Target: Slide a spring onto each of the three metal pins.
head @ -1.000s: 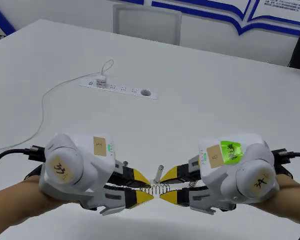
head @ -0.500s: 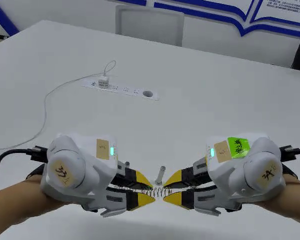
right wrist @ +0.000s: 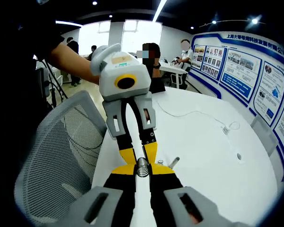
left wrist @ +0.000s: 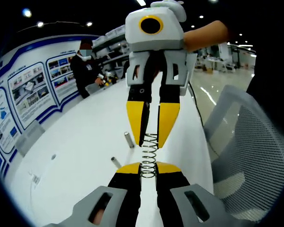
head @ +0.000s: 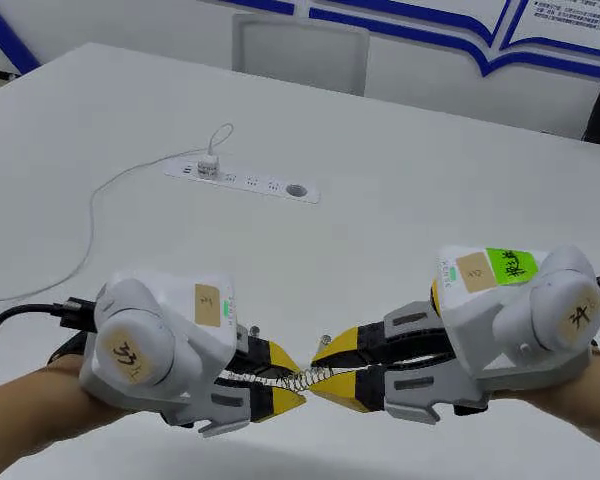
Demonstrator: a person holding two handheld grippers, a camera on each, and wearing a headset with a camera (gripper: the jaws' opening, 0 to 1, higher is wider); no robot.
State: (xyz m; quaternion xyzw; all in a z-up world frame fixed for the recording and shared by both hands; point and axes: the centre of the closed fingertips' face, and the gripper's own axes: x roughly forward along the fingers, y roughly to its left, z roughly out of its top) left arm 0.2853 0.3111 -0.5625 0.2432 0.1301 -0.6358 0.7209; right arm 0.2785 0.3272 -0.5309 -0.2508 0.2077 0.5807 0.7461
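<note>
A thin metal spring (head: 300,378) stretches between my two grippers, just above the white table (head: 380,200). My left gripper (head: 280,376) is shut on one end of the spring (left wrist: 149,156). My right gripper (head: 328,370) is shut on the other end, with the spring (right wrist: 142,166) showing end-on between its yellow tips. The two pairs of tips nearly touch. Two short metal pins (left wrist: 128,139) (left wrist: 115,162) stand upright on the table beside the spring. One pin top (head: 326,340) peeks out behind the right jaws, and another pin (head: 252,328) stands by the left gripper.
A white power strip (head: 242,180) with a plugged charger (head: 208,165) and its cable lies mid-table. A grey chair (head: 300,50) stands at the far edge. A mesh chair (left wrist: 246,142) sits beside the near edge. People stand in the background.
My right gripper has risen and tilted, pushing its tips closer to the left ones. The spring now slants and looks shorter. The pin behind the right jaws is mostly covered.
</note>
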